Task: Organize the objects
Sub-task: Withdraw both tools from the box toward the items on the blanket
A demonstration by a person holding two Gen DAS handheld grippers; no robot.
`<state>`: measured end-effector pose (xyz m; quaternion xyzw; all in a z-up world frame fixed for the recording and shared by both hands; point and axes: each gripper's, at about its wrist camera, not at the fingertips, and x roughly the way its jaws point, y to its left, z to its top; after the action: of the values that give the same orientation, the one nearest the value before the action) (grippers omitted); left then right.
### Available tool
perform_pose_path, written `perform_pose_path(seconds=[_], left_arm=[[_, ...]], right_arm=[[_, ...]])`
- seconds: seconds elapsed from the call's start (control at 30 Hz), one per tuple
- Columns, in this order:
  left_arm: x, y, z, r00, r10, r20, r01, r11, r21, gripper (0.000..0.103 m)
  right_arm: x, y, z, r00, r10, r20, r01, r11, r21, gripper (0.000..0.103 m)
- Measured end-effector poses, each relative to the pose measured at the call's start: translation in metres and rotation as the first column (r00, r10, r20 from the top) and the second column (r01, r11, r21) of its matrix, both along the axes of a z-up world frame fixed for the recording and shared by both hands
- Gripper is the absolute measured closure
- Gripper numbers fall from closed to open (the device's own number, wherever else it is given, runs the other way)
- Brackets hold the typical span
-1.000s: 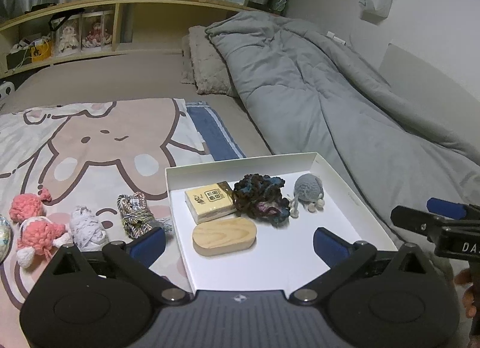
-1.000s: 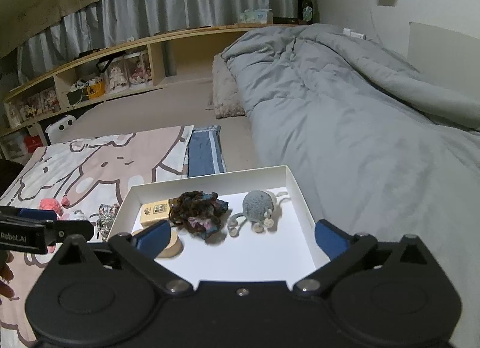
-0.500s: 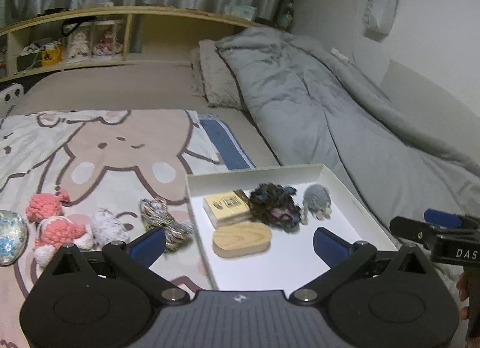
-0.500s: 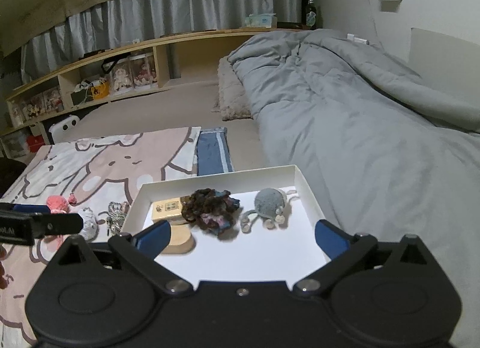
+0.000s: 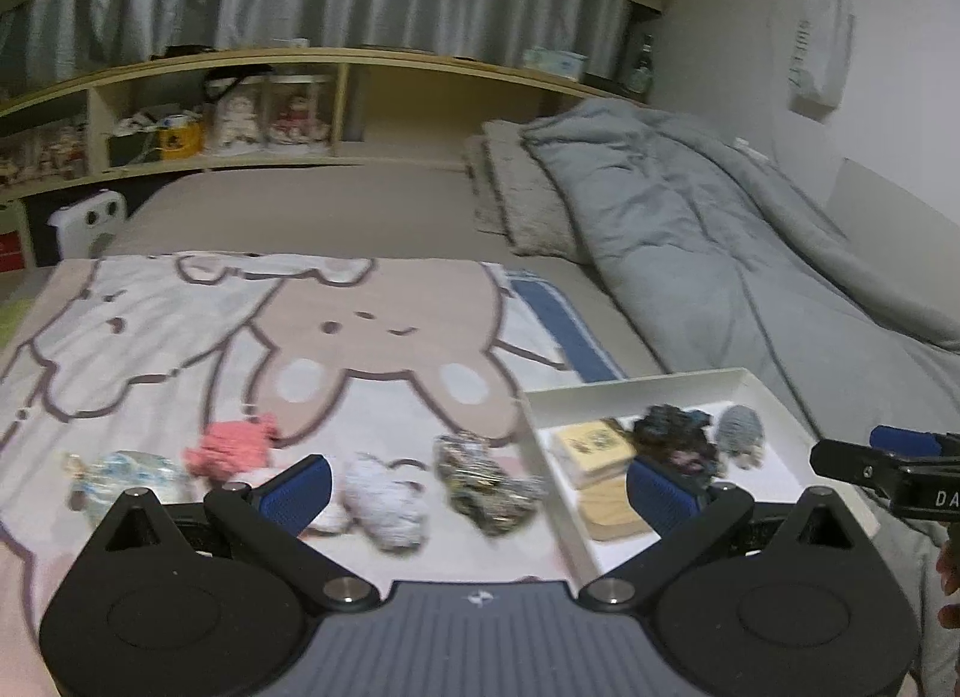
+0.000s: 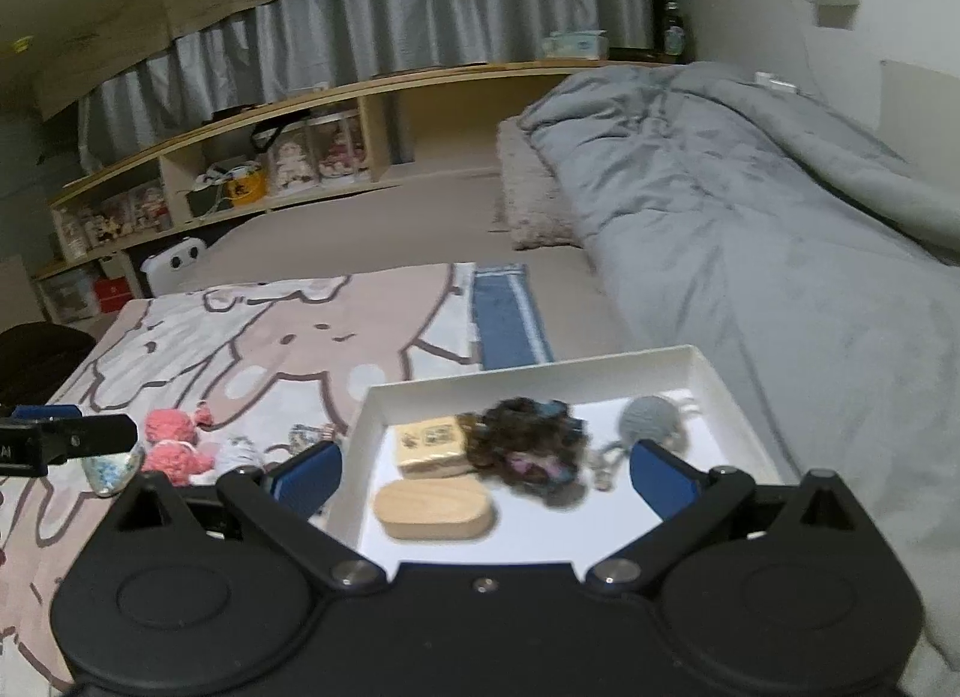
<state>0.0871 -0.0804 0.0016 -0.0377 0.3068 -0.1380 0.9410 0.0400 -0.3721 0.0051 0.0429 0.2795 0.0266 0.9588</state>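
A white tray (image 6: 540,382) on the bed holds a yellow block (image 6: 430,446), a wooden oval (image 6: 435,511), a dark scrunchie (image 6: 528,448) and a grey crochet ball (image 6: 651,421). The tray (image 5: 636,391) also shows in the left wrist view. Left of it on the bunny blanket lie a multicoloured braided knot (image 5: 486,484), a pale grey crochet piece (image 5: 387,502), a pink crochet toy (image 5: 234,445) and a shiny blue-white object (image 5: 126,475). My left gripper (image 5: 480,487) is open and empty above the loose items. My right gripper (image 6: 486,472) is open and empty over the tray's front.
A rumpled grey duvet (image 6: 780,229) fills the bed's right side, with a pillow (image 6: 528,199) at its head. A wooden shelf (image 6: 252,168) with dolls and boxes runs along the back. A blue striped cloth (image 6: 507,319) lies behind the tray.
My left gripper has swung left, from over the tray to over the loose items on the blanket. My right gripper has drifted slightly and still faces the tray.
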Motion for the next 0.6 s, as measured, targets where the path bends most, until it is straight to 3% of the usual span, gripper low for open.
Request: perform_pose_path(seconds=[0.4, 0.6], left_arm=[[0.007, 0.072, 0.002, 0.994, 0.109, 0.010, -0.109, 0.994, 0.029, 0.000], [0.010, 0.107, -0.003, 0.985, 0.174, 0.001, -0.174, 0.985, 0.000, 0.000]], right_arm=[[0.031, 0.066, -0.008, 0.996, 0.089, 0.000, -0.089, 0.996, 0.029, 0.000], [0.044, 0.090, -0.017, 0.994, 0.109, -0.005, -0.108, 0.993, 0.049, 0.000]])
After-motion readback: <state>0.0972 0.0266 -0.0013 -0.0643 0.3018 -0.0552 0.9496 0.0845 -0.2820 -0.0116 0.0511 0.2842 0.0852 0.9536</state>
